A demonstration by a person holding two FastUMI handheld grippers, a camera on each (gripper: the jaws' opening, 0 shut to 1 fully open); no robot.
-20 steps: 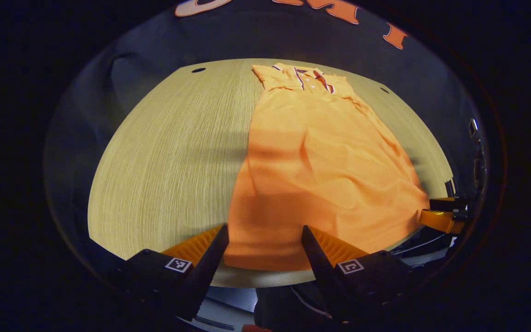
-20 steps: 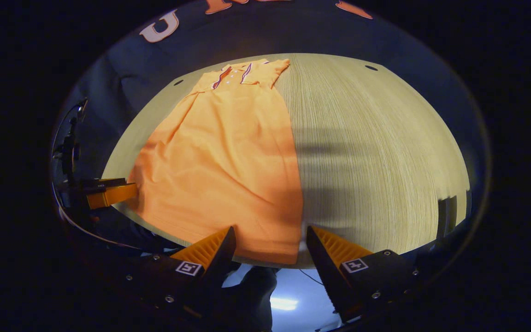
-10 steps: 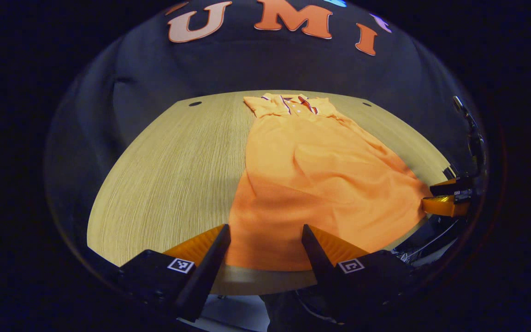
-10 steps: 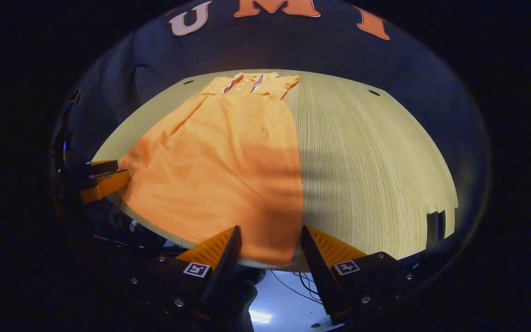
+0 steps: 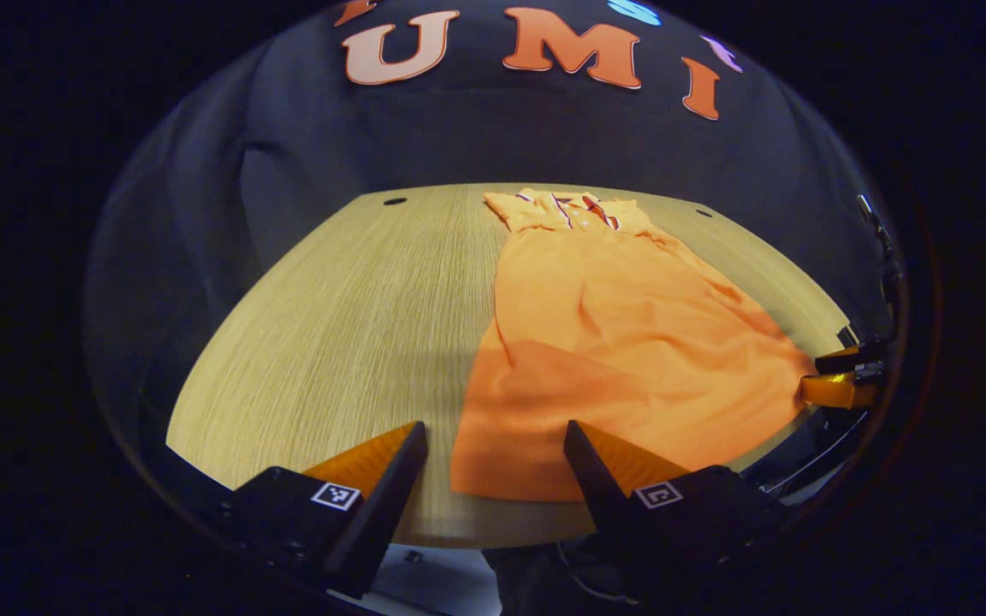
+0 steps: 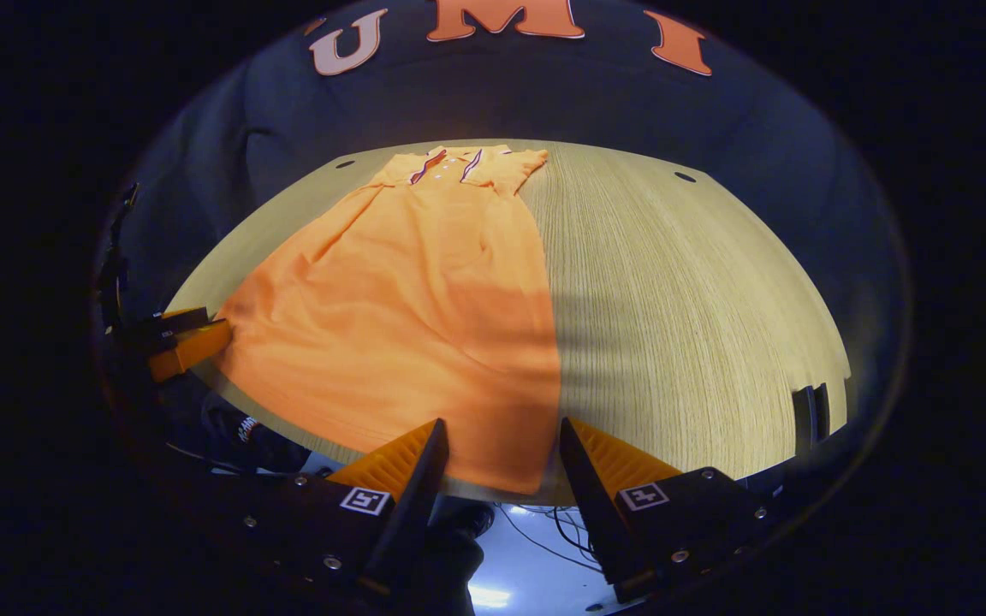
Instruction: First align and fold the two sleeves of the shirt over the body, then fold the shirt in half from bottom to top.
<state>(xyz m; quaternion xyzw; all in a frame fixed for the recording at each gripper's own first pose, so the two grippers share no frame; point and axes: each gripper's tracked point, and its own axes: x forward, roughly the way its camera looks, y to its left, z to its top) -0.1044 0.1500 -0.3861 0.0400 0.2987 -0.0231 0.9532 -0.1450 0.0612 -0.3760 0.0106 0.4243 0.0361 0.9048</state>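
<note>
Item: orange shirt (image 5: 621, 342), flat on the wooden table (image 5: 339, 325), sleeves already folded in. Long axis runs straight away from me, collar far, hem at the near edge. My left gripper (image 5: 493, 441) faces the hem's left corner, my right gripper (image 6: 497, 436) its right corner; both spread wide, gripping nothing. Next, by my judgement: pinch both corners.

Shirt (image 5: 621, 342): orange cloth, matt, fine knit texture, soft low wrinkles; collar (image 5: 574, 210) of the same cloth with darker striped trim. Seen likewise in the right gripper view (image 6: 407, 299).

Counter (image 5: 347, 342): pale wood-grain surface, straight fine lines, smooth, low satin sheen (image 6: 690, 308).

Left claw (image 5: 493, 458): hard matt plastic body, ribbed inner finger faces.

Right claw (image 6: 497, 453): same matt plastic, ribbed faces, small metal screws in the housing.
</note>
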